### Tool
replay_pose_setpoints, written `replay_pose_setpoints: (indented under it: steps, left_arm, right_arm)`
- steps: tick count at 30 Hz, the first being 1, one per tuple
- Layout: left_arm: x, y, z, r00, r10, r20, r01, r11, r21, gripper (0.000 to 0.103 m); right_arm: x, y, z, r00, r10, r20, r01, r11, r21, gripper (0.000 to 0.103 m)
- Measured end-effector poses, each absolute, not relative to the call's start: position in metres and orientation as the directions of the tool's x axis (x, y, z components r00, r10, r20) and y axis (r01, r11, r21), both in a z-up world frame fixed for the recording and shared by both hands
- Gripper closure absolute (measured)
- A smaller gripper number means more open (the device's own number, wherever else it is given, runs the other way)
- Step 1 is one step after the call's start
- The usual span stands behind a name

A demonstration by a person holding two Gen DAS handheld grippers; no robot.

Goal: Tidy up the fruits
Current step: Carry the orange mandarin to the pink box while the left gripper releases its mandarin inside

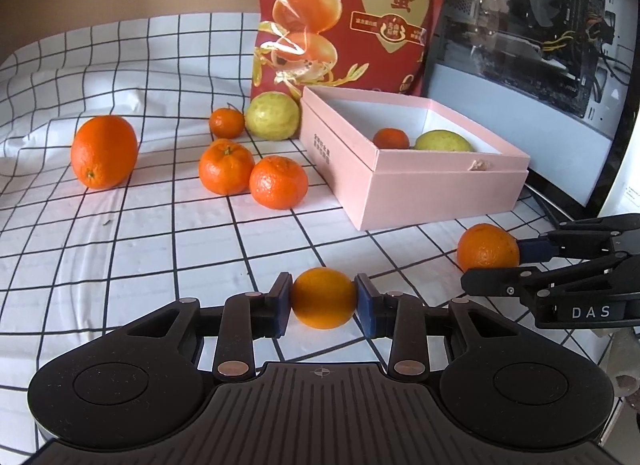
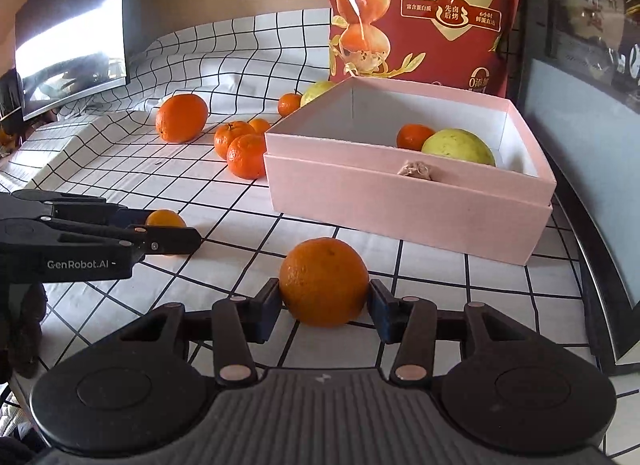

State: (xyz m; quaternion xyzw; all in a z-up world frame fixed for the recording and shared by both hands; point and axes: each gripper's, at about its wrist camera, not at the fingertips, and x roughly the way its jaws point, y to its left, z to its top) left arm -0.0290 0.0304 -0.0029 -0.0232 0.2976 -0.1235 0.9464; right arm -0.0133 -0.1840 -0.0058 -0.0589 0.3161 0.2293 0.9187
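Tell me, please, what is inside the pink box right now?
Inside the pink box lie a small orange and a yellow-green fruit, touching, near the front wall. That wall hides the floor beneath them and anything low against it.

Tangerine (image 2: 323, 280) between hand-held gripper (image 2: 325, 307) fingers

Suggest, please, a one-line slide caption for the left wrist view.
Left gripper holding a small orange before the pink box; right gripper at another orange.
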Motion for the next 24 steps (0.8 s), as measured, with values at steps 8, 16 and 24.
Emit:
replay_pose_setpoints:
  steps: [8,16,24]
  left_arm:
    - [-0.03,0.034,-0.003,0.794,-0.263,-0.548,0.225,0.965,-0.137,0.065]
    - [-0.027,0.029,0.006,0.809,-0.332,-0.486,0.272,0.943,-0.193,0.065]
    - [0.01,0.001,0.064,0.826,-0.427,-0.369,0.372,0.904,-0.213,0.065]
  right_arm:
    - [-0.015,-0.184,-0.005,0.699,0.374,-0.61,-0.452,0.891,0.028,0.057]
    - [-0.016,-0.202,0.016,0.739,0.372,-0.562,-0.424,0.905,0.042,0.058]
    - [-0.007,-0.209,0.089,0.807,0.358,-0.47,-0.393,0.919,0.025,0.058]
